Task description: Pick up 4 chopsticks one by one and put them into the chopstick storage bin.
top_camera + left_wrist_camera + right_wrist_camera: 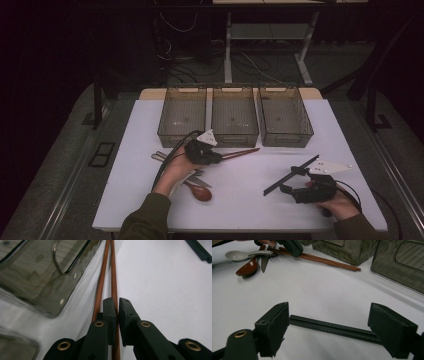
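Left tool (117, 312): jaws nearly closed, pinching one of the brown chopsticks (113, 277); the second stick lies loose just beside it on the desk (240, 190).
Right tool (328, 327): jaws wide apart, nothing held; black chopsticks (332, 328) lie crosswise on the desk just beyond its tips.
Around left tool: middle bin (234, 116) close along one side; wooden spoon (199, 192), white spoon (235, 255), fork (265, 254) behind, by the hand.
Obstruction: bin wall near the brown sticks.
Hidden: grip point covered by jaws; cutlery pile partly under forearm.
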Demonstrator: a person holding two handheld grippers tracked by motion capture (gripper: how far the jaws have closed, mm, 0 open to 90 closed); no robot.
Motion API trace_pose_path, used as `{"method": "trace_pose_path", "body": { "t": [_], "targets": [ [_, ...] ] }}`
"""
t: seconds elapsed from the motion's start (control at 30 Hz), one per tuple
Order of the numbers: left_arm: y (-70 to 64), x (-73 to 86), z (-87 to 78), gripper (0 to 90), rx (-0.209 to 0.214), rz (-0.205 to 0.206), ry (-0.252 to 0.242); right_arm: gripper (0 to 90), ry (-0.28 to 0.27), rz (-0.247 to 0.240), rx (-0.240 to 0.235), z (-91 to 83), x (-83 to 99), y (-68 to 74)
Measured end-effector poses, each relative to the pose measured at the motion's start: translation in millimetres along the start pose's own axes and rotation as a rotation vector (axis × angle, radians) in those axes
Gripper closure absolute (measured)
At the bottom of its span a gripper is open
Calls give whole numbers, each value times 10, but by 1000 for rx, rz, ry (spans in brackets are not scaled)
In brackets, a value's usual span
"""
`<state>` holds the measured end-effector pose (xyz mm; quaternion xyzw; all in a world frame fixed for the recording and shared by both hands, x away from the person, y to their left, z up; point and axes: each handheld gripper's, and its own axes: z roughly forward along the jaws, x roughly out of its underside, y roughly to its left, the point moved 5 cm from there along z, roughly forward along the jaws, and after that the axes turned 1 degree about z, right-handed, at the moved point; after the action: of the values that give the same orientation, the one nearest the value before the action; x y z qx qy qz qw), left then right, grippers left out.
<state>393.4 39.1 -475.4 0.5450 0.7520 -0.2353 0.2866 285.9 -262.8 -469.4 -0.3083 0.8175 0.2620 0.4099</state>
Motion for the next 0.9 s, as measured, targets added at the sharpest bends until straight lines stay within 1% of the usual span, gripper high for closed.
{"method": "trace_pose_path", "body": {
  "t": [0.33,0.5,0.9],
  "targets": [
    [-20,-48,-69,833,-3,8,-29,172,-2,-4,-1,-8,-1,-7],
    [-61,-83,-132,833,3,10,-49,171,-5,-3,0,-14,-3,-6],
    [-154,-131,-266,833,9,-12,-56,172,-10,-2,5,-38,-6,-23]
  ]
}}
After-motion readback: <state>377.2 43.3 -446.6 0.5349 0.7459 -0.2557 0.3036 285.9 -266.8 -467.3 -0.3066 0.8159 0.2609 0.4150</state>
